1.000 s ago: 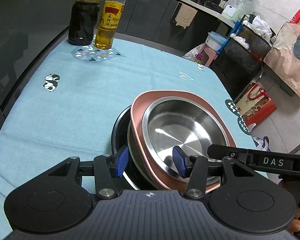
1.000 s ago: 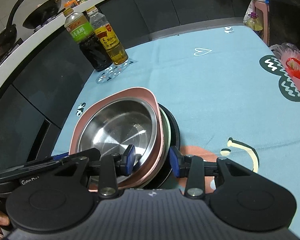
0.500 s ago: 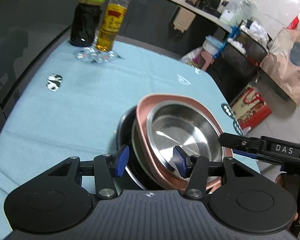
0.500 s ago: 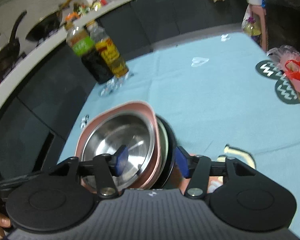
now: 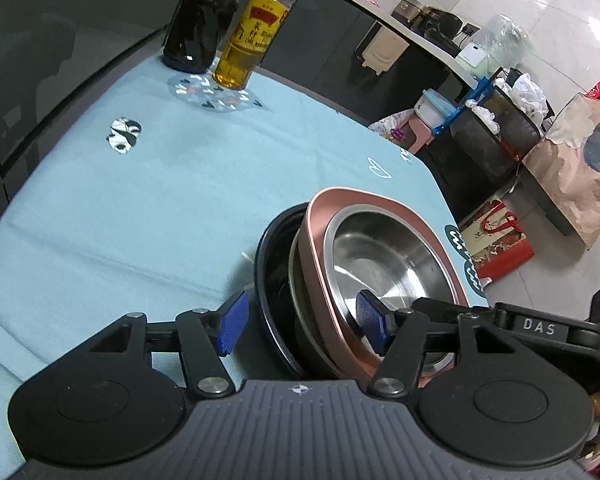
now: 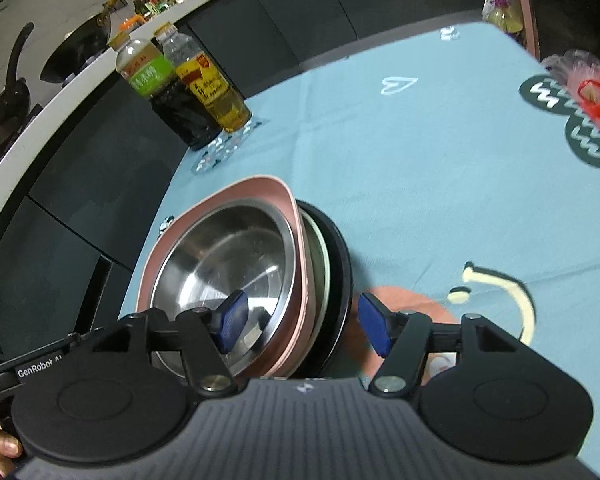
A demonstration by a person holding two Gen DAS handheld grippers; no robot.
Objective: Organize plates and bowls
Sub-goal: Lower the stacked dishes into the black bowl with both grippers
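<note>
A stack stands on the light blue tablecloth: a steel bowl in a pink squarish plate, over a pale plate and a black bowl. My left gripper straddles the stack's left rims, one pad outside the black bowl and one over the steel bowl; its jaws are opening and the pads press on nothing. My right gripper straddles the right rims of the steel bowl, pink plate and black bowl. Its jaws are also opening, pads clear of the rims.
A dark vinegar bottle and a yellow oil bottle stand at the table's far left. A red plastic bag lies at the right edge. Beyond the table's right edge, a red gift bag sits on the floor.
Both grippers' jaws have spread wider around the stack's rims, the right one most. The left gripper has shifted slightly, so the stack sits further right in its view.
</note>
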